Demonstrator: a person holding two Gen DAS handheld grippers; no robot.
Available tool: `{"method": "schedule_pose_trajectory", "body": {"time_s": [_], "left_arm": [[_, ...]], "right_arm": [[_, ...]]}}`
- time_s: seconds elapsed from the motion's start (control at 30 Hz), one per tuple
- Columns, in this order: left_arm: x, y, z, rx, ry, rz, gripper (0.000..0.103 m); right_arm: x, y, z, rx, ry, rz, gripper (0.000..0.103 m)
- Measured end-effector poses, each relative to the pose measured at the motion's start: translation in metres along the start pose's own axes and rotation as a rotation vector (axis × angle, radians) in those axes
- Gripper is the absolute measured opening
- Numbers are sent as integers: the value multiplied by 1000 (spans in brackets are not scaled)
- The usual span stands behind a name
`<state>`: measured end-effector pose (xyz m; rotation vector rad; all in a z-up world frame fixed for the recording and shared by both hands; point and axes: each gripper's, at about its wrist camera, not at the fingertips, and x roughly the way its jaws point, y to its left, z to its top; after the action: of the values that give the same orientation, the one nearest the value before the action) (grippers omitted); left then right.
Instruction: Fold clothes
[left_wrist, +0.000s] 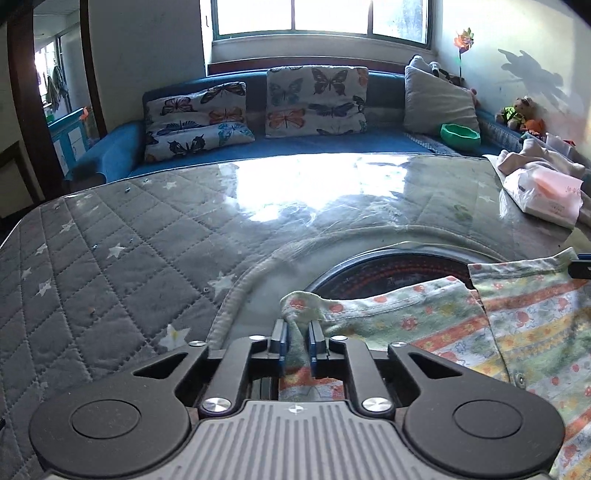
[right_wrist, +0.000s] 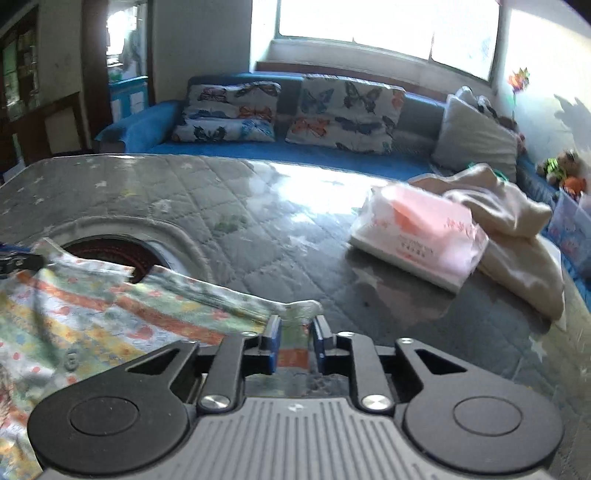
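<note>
A small striped, flower-printed garment (left_wrist: 509, 325) lies on the grey quilted table cover (left_wrist: 122, 254), partly over a dark round opening (left_wrist: 399, 269). My left gripper (left_wrist: 296, 334) is shut on the garment's left end, with cloth bunched between the blue pads. In the right wrist view the same garment (right_wrist: 92, 314) spreads to the left. My right gripper (right_wrist: 295, 328) sits at its right end with the cloth's tip (right_wrist: 301, 308) between the fingers; the jaws stand a little apart around it. A beige garment (right_wrist: 517, 229) lies crumpled at the far right.
A pink and white tissue pack (right_wrist: 421, 236) rests on the table beside the beige cloth. Behind the table runs a blue sofa (left_wrist: 258, 147) with butterfly cushions (left_wrist: 314, 99), a grey cushion and a green bowl (left_wrist: 460, 134). Soft toys sit at the right wall.
</note>
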<state>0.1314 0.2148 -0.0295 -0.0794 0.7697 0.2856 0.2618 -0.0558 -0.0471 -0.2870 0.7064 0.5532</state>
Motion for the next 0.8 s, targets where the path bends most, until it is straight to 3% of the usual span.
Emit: {"method": "schedule_pose_trajectory", "body": {"time_s": [0.03, 0.17, 0.37, 0.6, 0.8], "left_arm": [[0, 0, 0, 0, 0, 4, 21], [-4, 0, 1, -15, 0, 17, 29], [-40, -11, -7, 11, -36, -36, 34], [-82, -43, -50, 104, -25, -146, 34], [-109, -65, -90, 162, -21, -181, 34]], "right_arm": [[-3, 4, -1, -12, 0, 12, 34], [-13, 21, -8, -69, 33, 91, 34], [-35, 44, -25, -145, 48, 148, 41], [-62, 78, -54, -237, 59, 220, 44], [-90, 103, -79, -286, 32, 270, 50]]}}
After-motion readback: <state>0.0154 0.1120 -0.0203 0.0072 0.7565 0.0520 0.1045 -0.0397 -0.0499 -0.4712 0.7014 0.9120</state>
